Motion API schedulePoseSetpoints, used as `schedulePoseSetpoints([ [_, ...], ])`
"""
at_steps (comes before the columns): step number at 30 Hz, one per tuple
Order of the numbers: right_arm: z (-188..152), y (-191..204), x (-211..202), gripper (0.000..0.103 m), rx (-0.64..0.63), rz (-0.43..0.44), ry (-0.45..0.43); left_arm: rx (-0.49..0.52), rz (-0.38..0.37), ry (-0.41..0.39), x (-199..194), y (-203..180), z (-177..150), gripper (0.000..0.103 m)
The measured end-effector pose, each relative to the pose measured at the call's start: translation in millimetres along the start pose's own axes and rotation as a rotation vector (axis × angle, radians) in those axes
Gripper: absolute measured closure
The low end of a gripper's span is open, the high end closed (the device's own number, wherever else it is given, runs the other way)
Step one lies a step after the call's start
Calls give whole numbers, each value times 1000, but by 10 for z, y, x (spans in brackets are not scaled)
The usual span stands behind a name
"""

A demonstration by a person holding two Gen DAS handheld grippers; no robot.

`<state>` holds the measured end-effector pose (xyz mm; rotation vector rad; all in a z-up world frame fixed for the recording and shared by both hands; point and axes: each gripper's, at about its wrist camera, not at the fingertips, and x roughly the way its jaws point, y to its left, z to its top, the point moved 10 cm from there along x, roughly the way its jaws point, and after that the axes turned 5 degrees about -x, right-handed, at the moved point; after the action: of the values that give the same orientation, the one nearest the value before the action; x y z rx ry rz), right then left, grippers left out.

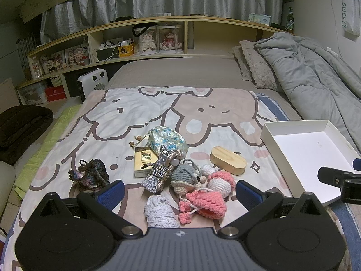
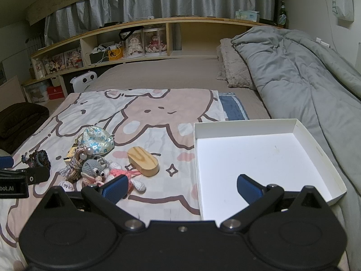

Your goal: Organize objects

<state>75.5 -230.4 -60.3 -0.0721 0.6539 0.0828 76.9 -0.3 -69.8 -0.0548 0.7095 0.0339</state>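
Note:
A pile of small things lies on the cartoon blanket (image 1: 135,113): a floral pouch (image 1: 168,139), a small card box (image 1: 144,161), a grey tassel cord (image 1: 161,170), a grey crochet toy (image 1: 183,177), a pink crochet pouch (image 1: 206,203), a white crochet piece (image 1: 159,211), a dark crochet pouch (image 1: 92,174) and a wooden oval block (image 1: 227,163). An empty white tray (image 2: 259,158) lies to the right. My left gripper (image 1: 179,190) is open, low over the pile's near side. My right gripper (image 2: 180,187) is open over the tray's left edge.
A grey duvet (image 2: 304,67) and pillows (image 2: 234,67) lie at the right and back of the bed. A wooden shelf (image 1: 158,22) with dolls and clutter runs along the far side. A white heater (image 1: 92,83) stands on the floor at the left.

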Motion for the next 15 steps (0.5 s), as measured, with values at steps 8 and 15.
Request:
schedulePoseSetpoints([
  [8, 1, 0, -7, 0, 0, 0, 0, -1, 0, 0, 0, -1, 0, 0],
  [15, -1, -7, 2, 0, 2, -1, 3, -1, -2, 0, -7, -13, -4, 0],
])
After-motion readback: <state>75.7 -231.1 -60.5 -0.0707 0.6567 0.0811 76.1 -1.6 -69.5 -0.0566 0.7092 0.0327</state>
